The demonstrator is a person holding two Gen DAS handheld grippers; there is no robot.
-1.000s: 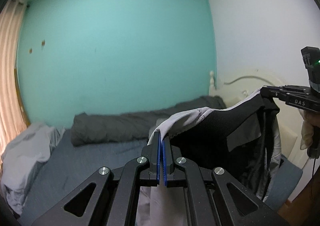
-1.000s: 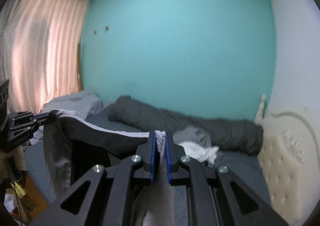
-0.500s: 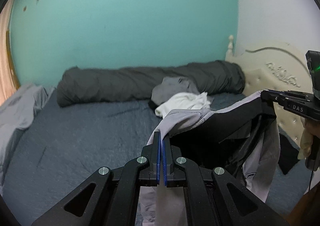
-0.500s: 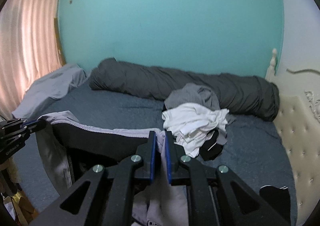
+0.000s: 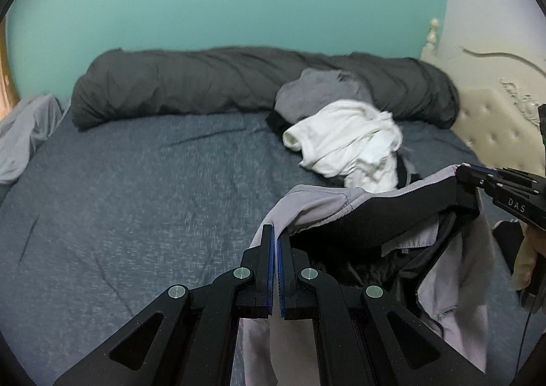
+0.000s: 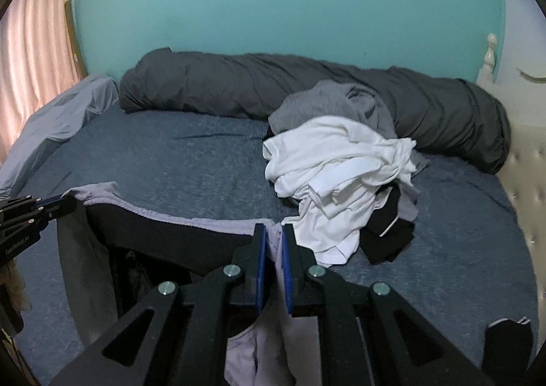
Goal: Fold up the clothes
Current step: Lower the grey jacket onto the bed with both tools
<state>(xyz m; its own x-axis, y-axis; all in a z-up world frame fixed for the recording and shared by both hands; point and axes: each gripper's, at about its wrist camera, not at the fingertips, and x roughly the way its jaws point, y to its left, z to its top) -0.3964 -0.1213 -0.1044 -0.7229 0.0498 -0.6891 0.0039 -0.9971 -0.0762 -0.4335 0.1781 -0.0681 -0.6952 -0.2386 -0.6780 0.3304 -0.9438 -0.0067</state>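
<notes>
Above a bed (image 5: 143,188) covered with a dark blue sheet, two hand-held black claws hold one garment (image 5: 368,212) stretched in the air between them. It is a grey and black piece of clothing with a wide black band along its top edge, and its loose grey fabric hangs down below that edge toward the near side of the bed. The left claw (image 5: 275,236) has its two blue-lined jaws pressed nearly together on one grey corner of the garment (image 6: 170,225). The right claw (image 6: 273,232) has its jaws narrowly parted with a fold of grey fabric pinched between them at the other corner. In the left wrist view the right claw (image 5: 464,172) shows at the right edge, gripping the far end of the black band, with part of a hand (image 5: 527,259) below it. In the right wrist view the left claw (image 6: 65,203) shows at the left edge, holding the other end. On the bed beyond the garment lies a heap of clothes (image 6: 338,181): white ones on top, a grey one behind, black ones at the near right. Along the far side of the bed, against a teal wall (image 6: 273,0), lies a long rolled dark grey duvet (image 6: 211,85). A cream tufted headboard (image 5: 491,126) stands at the right end of the bed, and a pale grey sheet (image 6: 58,116) is bunched at the left end, beside a pink curtain (image 6: 30,38).
</notes>
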